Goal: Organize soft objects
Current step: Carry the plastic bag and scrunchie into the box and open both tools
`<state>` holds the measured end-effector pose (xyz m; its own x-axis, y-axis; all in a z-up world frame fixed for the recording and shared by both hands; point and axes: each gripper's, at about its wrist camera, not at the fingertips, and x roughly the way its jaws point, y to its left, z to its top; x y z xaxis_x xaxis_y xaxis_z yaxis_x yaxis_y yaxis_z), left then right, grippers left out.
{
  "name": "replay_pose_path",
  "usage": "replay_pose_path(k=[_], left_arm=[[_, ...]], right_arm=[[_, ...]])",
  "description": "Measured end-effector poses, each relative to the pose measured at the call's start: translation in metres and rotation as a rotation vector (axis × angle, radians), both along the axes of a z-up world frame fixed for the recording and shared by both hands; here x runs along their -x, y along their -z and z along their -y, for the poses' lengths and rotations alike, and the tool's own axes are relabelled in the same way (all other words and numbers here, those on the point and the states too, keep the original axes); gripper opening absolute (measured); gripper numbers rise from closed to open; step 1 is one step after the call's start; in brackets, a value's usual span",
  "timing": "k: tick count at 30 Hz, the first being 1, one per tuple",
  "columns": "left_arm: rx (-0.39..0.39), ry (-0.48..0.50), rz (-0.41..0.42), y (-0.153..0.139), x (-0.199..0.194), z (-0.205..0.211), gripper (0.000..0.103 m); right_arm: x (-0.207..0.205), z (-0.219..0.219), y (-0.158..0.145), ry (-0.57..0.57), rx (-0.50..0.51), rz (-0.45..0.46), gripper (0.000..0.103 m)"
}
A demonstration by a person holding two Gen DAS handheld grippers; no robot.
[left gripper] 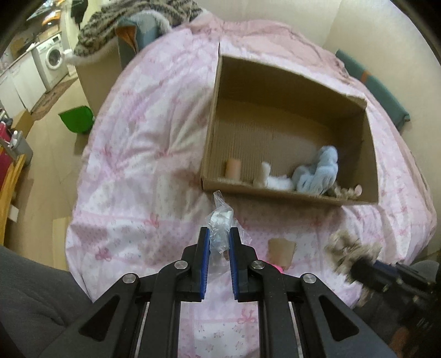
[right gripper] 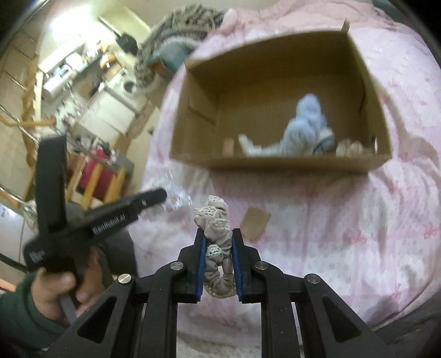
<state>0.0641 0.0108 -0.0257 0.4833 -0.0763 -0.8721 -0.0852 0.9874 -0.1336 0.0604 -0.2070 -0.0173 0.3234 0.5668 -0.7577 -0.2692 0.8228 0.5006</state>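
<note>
A cardboard box [left gripper: 217, 115] lies on the pink bedspread [left gripper: 137, 165]; it also shows in the right wrist view [right gripper: 275, 162]. Inside lie a light blue fluffy item [left gripper: 317, 170], a white soft item [left gripper: 278, 181], a peach roll [left gripper: 233, 168] and a beige frilly item [left gripper: 344, 191]. My left gripper [left gripper: 219, 236] is shut on a clear plastic bag with white pads [left gripper: 220, 220], held above the bed in front of the box. My right gripper [right gripper: 219, 239] is shut on a grey lace-trimmed scrunchie [right gripper: 217, 234], also in front of the box.
A small brown cardboard piece [left gripper: 281, 249] lies on the bed near the grippers, with something pink [left gripper: 277, 267] beside it. A striped blanket [left gripper: 132, 24] is piled at the bed's far end. A green bin [left gripper: 77, 118] stands on the floor at left.
</note>
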Motion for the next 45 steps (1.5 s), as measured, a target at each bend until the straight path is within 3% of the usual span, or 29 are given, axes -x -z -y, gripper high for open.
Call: replay_pose_path(k=[4, 7, 23, 28, 32, 35, 45], left_arm=[[0.002, 0.006, 0.033, -0.013, -0.001, 0.0, 0.012], [0.048, 0.024, 0.031, -0.025, -0.009, -0.002, 0.012], [-0.006, 0.072, 0.103, -0.065, -0.079, 0.009, 0.012], [-0.023, 0.073, 0.111, -0.058, -0.098, 0.012, 0.012], [0.003, 0.089, 0.116, -0.03, -0.105, 0.01, 0.012], [-0.03, 0.057, 0.077, -0.011, -0.108, 0.008, 0.012], [-0.016, 0.028, 0.043, 0.003, -0.118, 0.0, 0.012]], right_arm=[[-0.004, 0.015, -0.014, 0.059, -0.031, 0.043, 0.019], [-0.011, 0.026, -0.02, 0.097, -0.037, 0.042, 0.019], [-0.077, 0.023, -0.056, 0.122, -0.011, 0.147, 0.019], [-0.1, 0.025, -0.043, 0.143, 0.005, 0.141, 0.019], [-0.108, 0.03, -0.015, 0.159, 0.007, 0.113, 0.019], [-0.113, 0.03, 0.004, 0.181, 0.031, 0.065, 0.019], [-0.117, 0.017, 0.013, 0.14, 0.065, 0.057, 0.019]])
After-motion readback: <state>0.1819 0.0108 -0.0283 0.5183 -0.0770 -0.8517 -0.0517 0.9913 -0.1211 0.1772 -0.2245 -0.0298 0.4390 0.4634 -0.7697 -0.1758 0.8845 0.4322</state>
